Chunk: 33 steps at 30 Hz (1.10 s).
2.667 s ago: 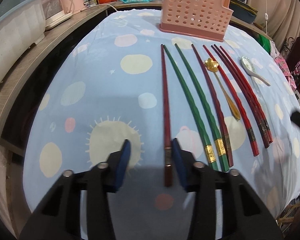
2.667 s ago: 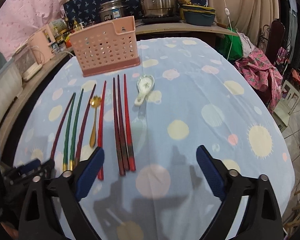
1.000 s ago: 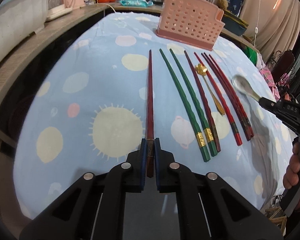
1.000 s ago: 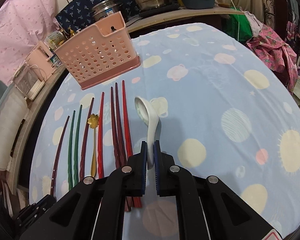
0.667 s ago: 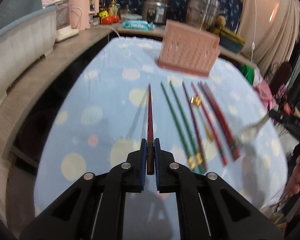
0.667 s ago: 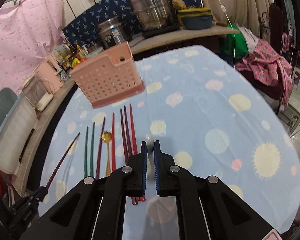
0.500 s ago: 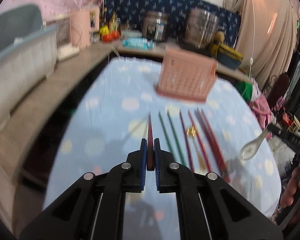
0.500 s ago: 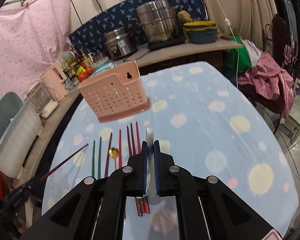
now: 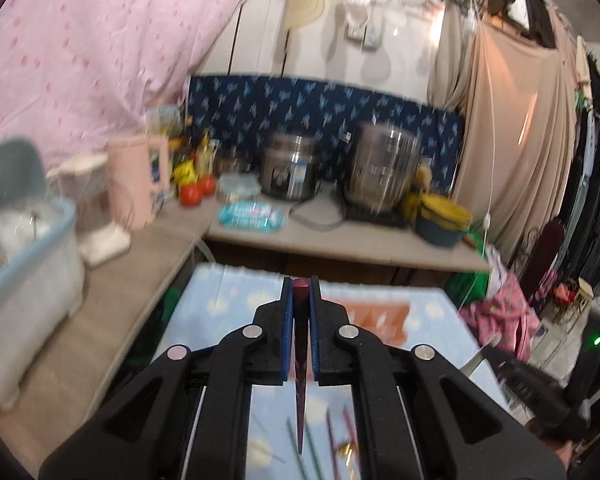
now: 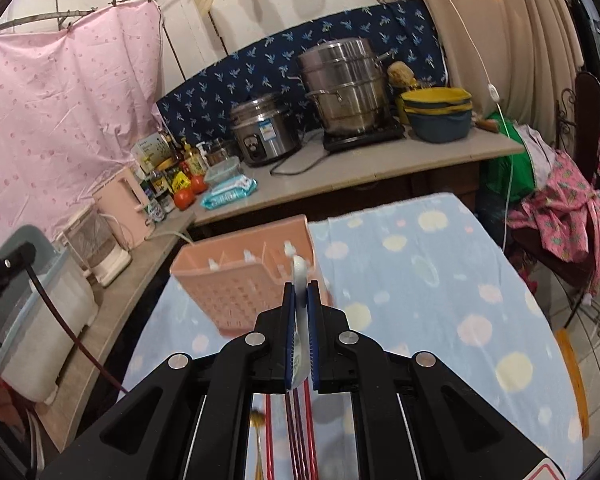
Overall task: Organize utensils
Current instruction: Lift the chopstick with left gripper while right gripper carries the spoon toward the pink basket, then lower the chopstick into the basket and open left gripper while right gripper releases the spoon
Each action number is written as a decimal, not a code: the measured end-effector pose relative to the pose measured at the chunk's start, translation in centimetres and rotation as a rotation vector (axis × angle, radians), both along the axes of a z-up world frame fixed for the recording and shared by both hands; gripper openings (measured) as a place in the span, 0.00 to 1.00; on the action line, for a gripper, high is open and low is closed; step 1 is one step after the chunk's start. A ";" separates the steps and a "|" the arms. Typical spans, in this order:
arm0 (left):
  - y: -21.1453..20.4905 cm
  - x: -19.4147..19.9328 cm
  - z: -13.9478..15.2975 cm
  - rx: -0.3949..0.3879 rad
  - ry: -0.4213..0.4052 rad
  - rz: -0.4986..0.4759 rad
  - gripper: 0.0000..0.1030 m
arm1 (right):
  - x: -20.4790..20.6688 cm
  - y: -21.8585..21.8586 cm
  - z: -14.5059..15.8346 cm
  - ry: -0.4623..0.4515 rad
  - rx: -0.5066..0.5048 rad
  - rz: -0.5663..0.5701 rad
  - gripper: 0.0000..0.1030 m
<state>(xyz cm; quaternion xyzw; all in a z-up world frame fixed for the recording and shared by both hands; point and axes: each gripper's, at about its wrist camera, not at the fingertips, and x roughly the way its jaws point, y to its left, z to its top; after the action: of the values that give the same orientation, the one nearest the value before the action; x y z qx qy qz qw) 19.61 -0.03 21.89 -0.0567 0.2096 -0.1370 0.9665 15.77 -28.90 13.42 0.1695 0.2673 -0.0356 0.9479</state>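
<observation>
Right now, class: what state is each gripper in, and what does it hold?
Left gripper: closed on a dark red chopstick.
Right gripper: closed on a white spoon.

Both grippers are matte black plastic with silver screws (image 10: 179, 360) and blue-padded fingers (image 9: 287, 336).

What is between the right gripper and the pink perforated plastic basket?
Nothing, in the right wrist view: the right gripper, shut on a white ceramic spoon, has only air before the pink perforated plastic basket.
</observation>
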 end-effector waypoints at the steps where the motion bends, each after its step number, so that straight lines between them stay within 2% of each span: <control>1: -0.2 0.5 0.8 -0.007 -0.018 -0.002 0.07 | 1.0 -0.1 0.5 -0.011 -0.008 -0.002 0.06; 6: -1.3 4.1 4.3 -0.047 -0.104 0.005 0.07 | 5.6 -0.5 1.4 -0.035 -0.003 -0.005 0.06; 12: -2.3 7.8 5.0 -0.082 -0.121 0.006 0.07 | 9.8 -0.3 0.9 -0.024 0.000 -0.008 0.06; 16: -3.1 9.8 3.6 -0.070 -0.112 0.016 0.07 | 11.7 -0.2 -0.4 0.006 -0.002 -0.010 0.06; 25: -3.5 12.9 -1.9 -0.030 0.005 0.031 0.08 | 13.7 0.0 -3.8 0.100 -0.006 0.005 0.08; 27: -3.4 12.9 -2.5 -0.022 0.014 0.040 0.15 | 13.3 -0.1 -3.7 0.085 -0.013 -0.010 0.10; 29: -3.2 12.8 -2.7 -0.014 0.017 0.053 0.30 | 13.0 -0.1 -3.5 0.078 -0.016 -0.018 0.12; 31: -3.0 12.4 -2.7 -0.006 0.012 0.069 0.41 | 12.4 -0.3 -3.2 0.073 -0.011 -0.023 0.15; 33: -2.9 11.5 -2.6 0.004 -0.002 0.071 0.42 | 11.6 -0.4 -2.8 0.061 -0.014 -0.028 0.20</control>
<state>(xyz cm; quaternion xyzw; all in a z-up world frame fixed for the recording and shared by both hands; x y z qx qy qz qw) 31.10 -2.92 19.28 -0.0618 0.2069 -0.1025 0.9710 27.35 -29.25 10.63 0.1653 0.2935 -0.0557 0.9399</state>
